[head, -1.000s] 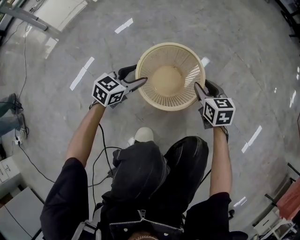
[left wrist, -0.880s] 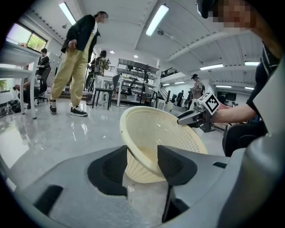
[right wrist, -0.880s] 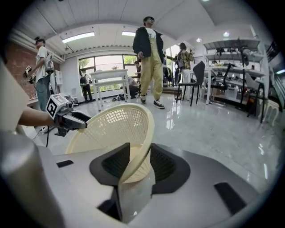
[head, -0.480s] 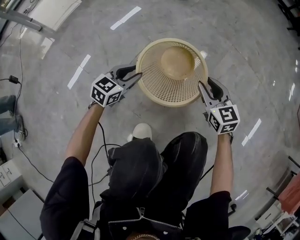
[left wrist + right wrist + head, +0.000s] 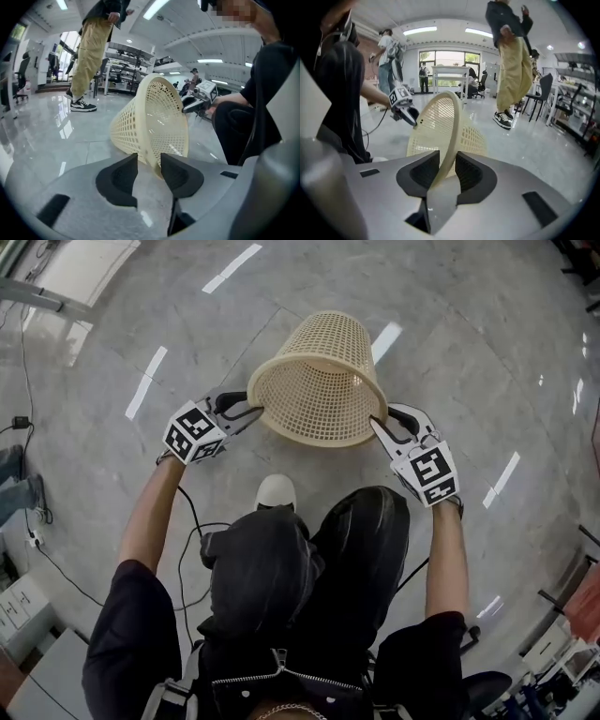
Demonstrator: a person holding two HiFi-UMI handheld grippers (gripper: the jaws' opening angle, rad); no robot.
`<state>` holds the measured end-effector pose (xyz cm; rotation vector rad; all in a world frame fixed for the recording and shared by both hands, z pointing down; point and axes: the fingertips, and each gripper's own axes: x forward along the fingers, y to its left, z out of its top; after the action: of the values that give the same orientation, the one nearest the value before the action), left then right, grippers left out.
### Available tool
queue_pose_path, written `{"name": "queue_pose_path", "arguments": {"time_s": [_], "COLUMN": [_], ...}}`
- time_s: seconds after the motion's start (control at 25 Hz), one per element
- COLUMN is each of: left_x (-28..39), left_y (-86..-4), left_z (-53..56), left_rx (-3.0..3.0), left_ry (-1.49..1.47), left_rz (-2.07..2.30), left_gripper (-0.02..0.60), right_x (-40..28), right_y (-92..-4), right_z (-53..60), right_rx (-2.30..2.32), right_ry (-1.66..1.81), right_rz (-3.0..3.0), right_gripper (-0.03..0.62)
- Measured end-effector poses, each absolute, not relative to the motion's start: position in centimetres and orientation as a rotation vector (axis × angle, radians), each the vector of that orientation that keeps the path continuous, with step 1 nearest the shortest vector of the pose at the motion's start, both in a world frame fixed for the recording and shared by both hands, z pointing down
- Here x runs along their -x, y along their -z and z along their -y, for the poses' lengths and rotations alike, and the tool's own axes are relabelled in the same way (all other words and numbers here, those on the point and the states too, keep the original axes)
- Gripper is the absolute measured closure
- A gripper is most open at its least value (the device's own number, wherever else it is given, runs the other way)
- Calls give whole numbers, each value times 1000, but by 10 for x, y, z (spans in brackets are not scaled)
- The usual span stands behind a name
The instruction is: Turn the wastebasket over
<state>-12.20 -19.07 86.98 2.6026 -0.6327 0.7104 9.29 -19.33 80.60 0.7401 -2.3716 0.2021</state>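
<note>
The cream lattice wastebasket (image 5: pixel 319 381) is tipped on its side, with the mouth towards me and the base pointing away. My left gripper (image 5: pixel 246 409) is shut on the rim's left side. My right gripper (image 5: pixel 380 427) is shut on the rim's right side. In the left gripper view the rim of the wastebasket (image 5: pixel 150 122) runs between the dark pads (image 5: pixel 180 173). The right gripper view shows the rim of the wastebasket (image 5: pixel 445 126) pinched between its pads (image 5: pixel 423 171). Both pairs of jaws have just been closing on the rim.
A person in khaki trousers and sneakers (image 5: pixel 91 51) stands on the polished grey floor (image 5: pixel 450 343) beyond the basket. My white shoe (image 5: pixel 275 491) is just under the basket's mouth. Cables (image 5: pixel 192 549) trail at my left. Desks and chairs (image 5: pixel 454 77) stand far back.
The basket stood upright with its mouth up; it has tipped away, so its outer wall now faces up. Both grippers came closer to me, holding the rim.
</note>
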Motion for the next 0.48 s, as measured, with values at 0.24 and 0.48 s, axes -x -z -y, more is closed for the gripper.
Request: {"name": "queue_pose_path", "arguments": {"time_s": [0.24,0.48], "left_x": [114,124], "left_y": [-884,-876], "left_z": [162,162], "left_rx": [-2633,-2620], "left_ry": [-789,-692], "left_rz": [523,593], "left_gripper": [362,359], "right_x": [-106,-106], "right_y": [-850,-867], "right_z": [185,178], "right_rx": [-757,-718], "right_ry": [-190,-179], "right_rz": [2299,2254], "right_gripper": [528,526]}}
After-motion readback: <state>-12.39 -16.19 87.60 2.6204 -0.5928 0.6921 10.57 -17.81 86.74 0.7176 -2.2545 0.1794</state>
